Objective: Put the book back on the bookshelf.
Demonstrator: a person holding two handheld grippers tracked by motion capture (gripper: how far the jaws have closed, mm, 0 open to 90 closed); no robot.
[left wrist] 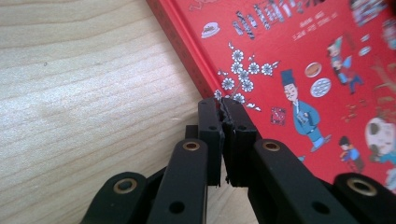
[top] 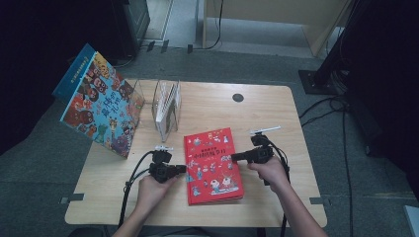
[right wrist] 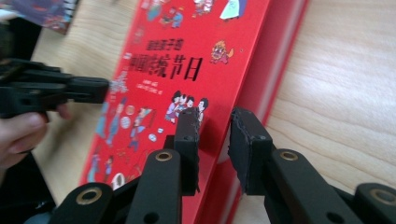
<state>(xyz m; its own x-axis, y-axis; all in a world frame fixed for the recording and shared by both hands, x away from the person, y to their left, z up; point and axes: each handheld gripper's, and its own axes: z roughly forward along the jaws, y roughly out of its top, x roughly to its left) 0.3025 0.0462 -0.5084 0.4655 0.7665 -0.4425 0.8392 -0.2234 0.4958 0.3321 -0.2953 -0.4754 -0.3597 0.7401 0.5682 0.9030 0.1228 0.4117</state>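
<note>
The red book (top: 212, 165) lies flat on the wooden table (top: 267, 108), cover up, between my two hands and toward the near edge. My left gripper (top: 184, 169) sits at the book's left edge; in the left gripper view its jaws stand pressed together with nothing visible between them, tips at the book's edge (left wrist: 205, 88) just over the cover. My right gripper (top: 233, 158) is at the book's right edge; in the right gripper view its jaws stand apart with a gap between the pads, one pad (right wrist: 187, 140) over the red cover (right wrist: 187, 70) and the other outside the edge, above the table. I cannot tell whether either pad touches the book. The left gripper (right wrist: 100, 89) also appears across the cover in that view. Behind the book a clear rack (top: 167, 108) holds upright books, and a large colourful picture book (top: 101, 106) leans at the table's left rear corner.
</note>
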